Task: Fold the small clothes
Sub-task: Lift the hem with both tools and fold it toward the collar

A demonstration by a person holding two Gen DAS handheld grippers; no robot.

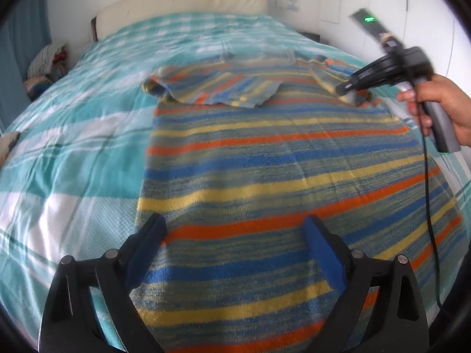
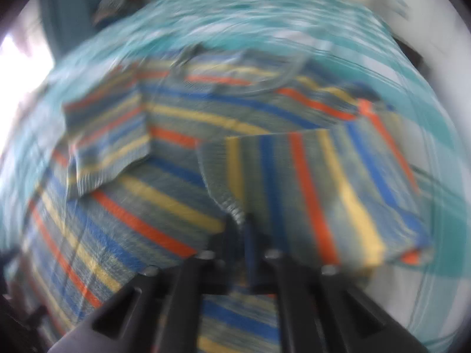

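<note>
Left wrist view: my left gripper [image 1: 235, 235] gapes empty over the striped knitted sweater [image 1: 279, 161], one sleeve [image 1: 217, 88] folded in; right gripper [image 2: 248, 229] clamps the other sleeve [image 2: 323, 191]; body unfolded.

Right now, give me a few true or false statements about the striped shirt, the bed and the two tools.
1. The striped shirt lies on a teal checked bedspread. True.
2. The left tool is clamped on the hem. False: its jaws stand wide open, empty.
3. One sleeve is folded in across the chest. True.
4. The right tool stands open. False: it is shut on the other sleeve's cuff.
</note>
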